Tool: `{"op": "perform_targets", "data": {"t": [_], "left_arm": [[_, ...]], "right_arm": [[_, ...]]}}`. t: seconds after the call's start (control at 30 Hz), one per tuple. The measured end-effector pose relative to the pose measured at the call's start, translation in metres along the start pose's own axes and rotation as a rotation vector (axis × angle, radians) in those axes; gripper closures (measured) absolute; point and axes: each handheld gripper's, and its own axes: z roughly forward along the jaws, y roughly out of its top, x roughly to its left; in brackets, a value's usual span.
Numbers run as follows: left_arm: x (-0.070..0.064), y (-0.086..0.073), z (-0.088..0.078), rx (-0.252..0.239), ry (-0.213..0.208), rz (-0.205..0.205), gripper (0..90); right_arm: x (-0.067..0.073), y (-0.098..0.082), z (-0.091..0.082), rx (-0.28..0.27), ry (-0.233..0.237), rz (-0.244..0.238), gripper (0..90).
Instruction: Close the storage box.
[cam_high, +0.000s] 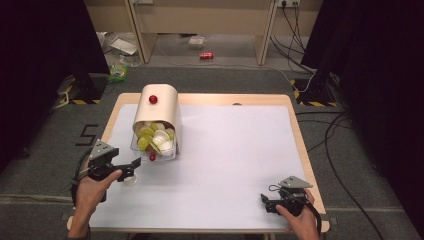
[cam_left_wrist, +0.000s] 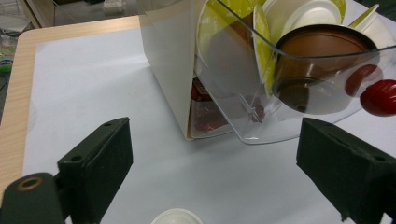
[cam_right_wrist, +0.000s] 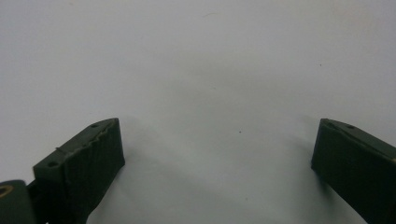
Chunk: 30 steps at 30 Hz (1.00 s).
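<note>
A beige box with a rounded top (cam_high: 158, 106) stands at the table's left rear, with a red knob (cam_high: 153, 99) on top. Its clear drawer (cam_high: 154, 148) is pulled out toward me and holds several yellow-green and white capsules. In the left gripper view the drawer (cam_left_wrist: 299, 79) also shows a brown capsule (cam_left_wrist: 317, 56) and a red front knob (cam_left_wrist: 379, 97). My left gripper (cam_high: 134, 169) is open just in front of the drawer, and a white capsule (cam_high: 130, 181) lies on the sheet under it, low between the jaws (cam_left_wrist: 177, 217). My right gripper (cam_high: 265, 204) is open and empty at the front right.
A white sheet (cam_high: 230, 150) covers most of the wooden table (cam_high: 298, 125). Past the table's far edge, a red can (cam_high: 206, 56) and some litter lie on the floor. Cables run along the floor on the right.
</note>
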Motion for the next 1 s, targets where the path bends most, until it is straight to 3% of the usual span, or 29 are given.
{"op": "perform_targets", "data": {"t": [1.0], "left_arm": [[0.004,0.008,0.012,-0.002,0.023,-0.016,10.3]], "right_arm": [[0.000,0.000,0.000,0.000,0.000,0.000,2.7]]}}
